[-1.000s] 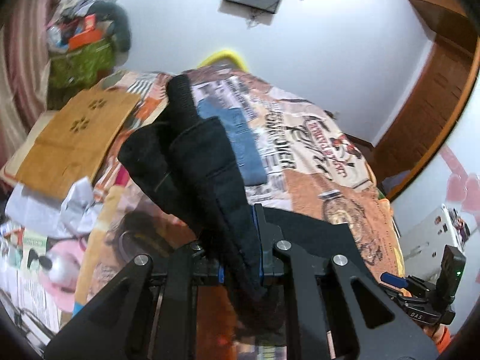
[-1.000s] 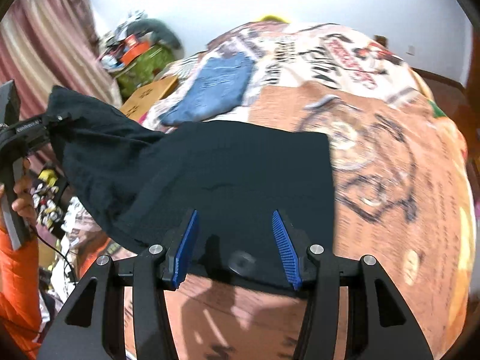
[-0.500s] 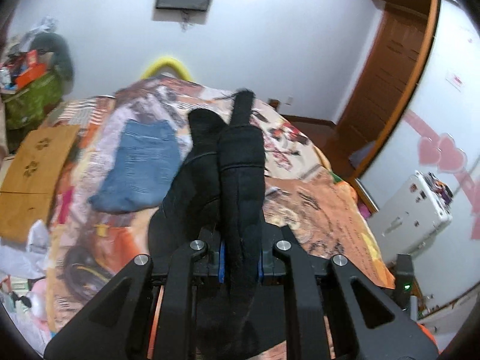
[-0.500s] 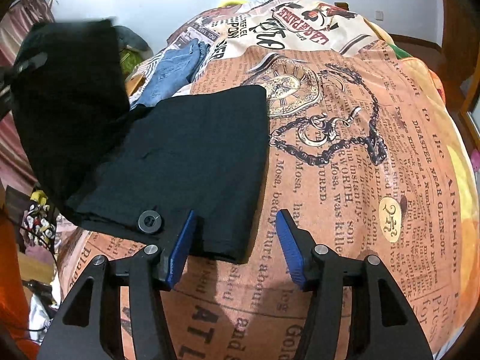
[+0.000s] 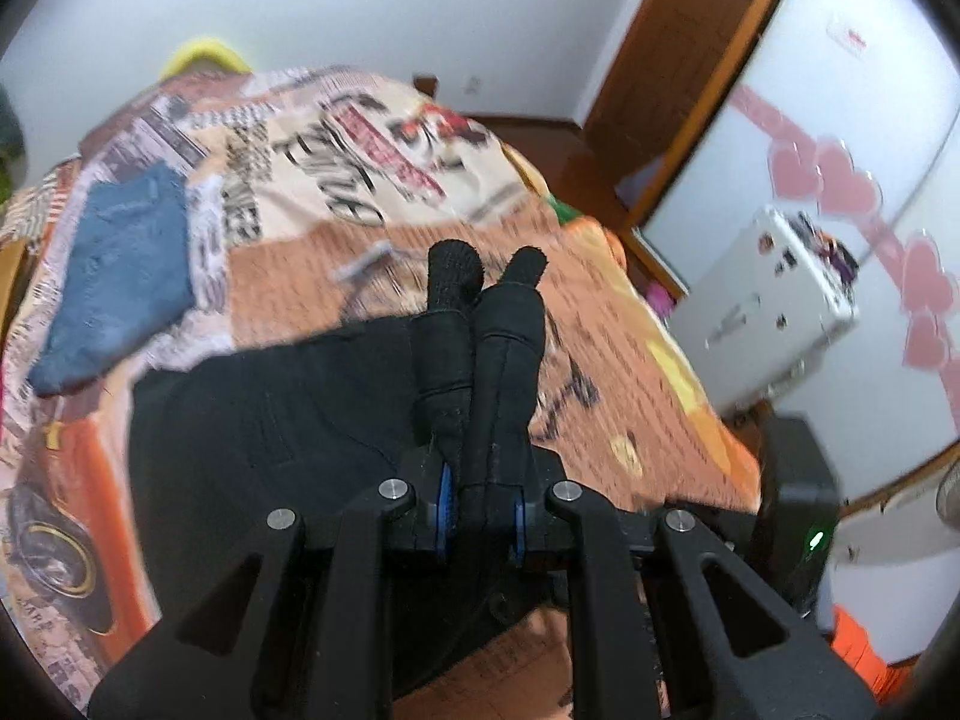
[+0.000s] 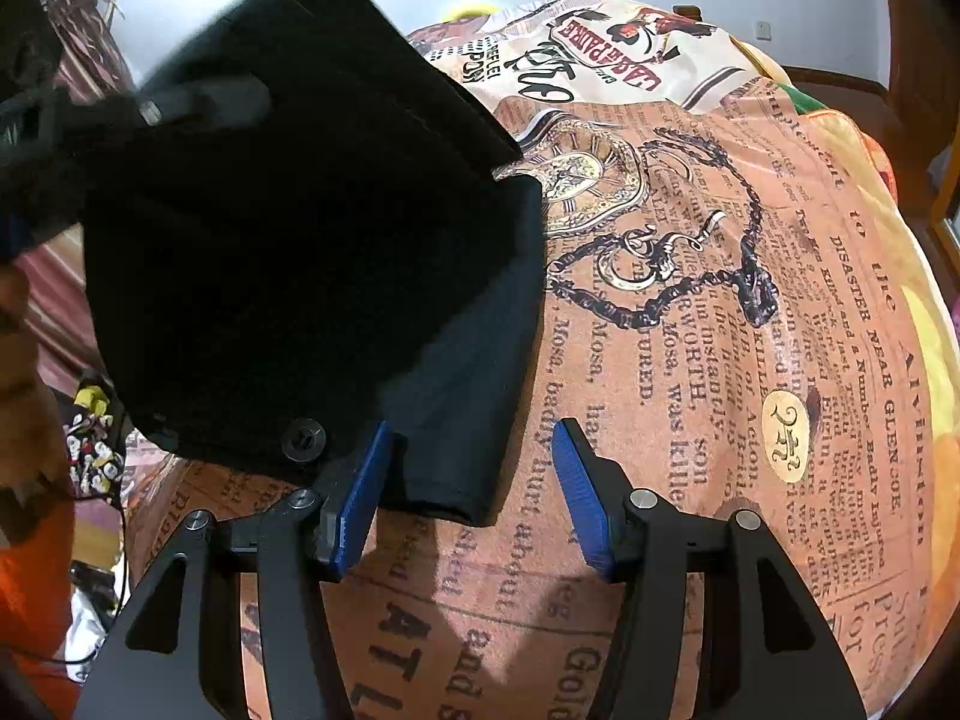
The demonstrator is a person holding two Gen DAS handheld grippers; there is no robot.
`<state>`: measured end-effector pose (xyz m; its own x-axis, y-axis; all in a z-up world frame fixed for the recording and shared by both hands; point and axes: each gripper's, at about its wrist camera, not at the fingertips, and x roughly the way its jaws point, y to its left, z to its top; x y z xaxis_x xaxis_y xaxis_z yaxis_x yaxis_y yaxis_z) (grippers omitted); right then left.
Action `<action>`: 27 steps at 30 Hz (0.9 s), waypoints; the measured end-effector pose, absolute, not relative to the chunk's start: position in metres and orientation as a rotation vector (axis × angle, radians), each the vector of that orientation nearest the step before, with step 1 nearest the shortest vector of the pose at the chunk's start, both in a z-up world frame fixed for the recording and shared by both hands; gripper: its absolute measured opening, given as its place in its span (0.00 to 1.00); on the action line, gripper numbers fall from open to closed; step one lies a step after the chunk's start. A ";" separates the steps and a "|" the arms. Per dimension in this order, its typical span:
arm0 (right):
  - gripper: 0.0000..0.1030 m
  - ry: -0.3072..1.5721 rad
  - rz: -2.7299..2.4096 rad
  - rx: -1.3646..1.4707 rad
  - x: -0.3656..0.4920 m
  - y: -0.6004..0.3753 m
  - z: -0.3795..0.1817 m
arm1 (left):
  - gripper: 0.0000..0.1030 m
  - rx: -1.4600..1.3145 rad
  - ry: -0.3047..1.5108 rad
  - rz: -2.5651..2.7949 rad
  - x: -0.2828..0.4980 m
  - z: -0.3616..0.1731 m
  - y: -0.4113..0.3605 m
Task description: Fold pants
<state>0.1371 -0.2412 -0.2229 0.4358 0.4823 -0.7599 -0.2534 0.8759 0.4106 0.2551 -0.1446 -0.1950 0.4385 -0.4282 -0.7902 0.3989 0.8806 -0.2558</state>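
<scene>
The black pants point(image 5: 270, 420) lie on the printed bedspread point(image 5: 360, 252). My left gripper point(image 5: 480, 507) is shut on a bunched end of the pants point(image 5: 498, 348) and holds it above the part lying flat. In the right wrist view the lifted black cloth point(image 6: 270, 228) hangs over the flat part, and the left gripper shows at the upper left point(image 6: 150, 111). A black button point(image 6: 303, 438) shows near the front edge. My right gripper point(image 6: 468, 468) is open and empty, low over the pants' near right corner point(image 6: 456, 480).
Folded blue jeans point(image 5: 120, 264) lie at the far left of the bed. A white appliance point(image 5: 774, 300) and a wooden door point(image 5: 678, 60) stand to the right. The bedspread to the right of the pants point(image 6: 750, 360) is bare.
My left gripper has carried the held end of the pants rightward over the flat part. My right gripper stays open near the pants' front corner and has come slightly closer.
</scene>
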 end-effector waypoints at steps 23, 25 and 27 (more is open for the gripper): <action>0.53 1.000 0.418 0.209 0.113 -0.244 -0.200 | 0.72 0.046 0.961 -0.441 0.230 -0.186 -0.127; 0.54 0.993 0.426 0.199 0.111 -0.241 -0.196 | 0.77 0.049 0.934 -0.401 0.239 -0.179 -0.116; 0.54 0.987 0.434 0.191 0.110 -0.239 -0.193 | 0.81 0.045 0.913 -0.352 0.254 -0.175 -0.099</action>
<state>0.1103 -0.2387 -0.1934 0.4740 0.4377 -0.7640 -0.2673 0.8983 0.3487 0.2541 -0.0990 -0.1746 0.5586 -0.2792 -0.7810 0.3173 0.9420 -0.1098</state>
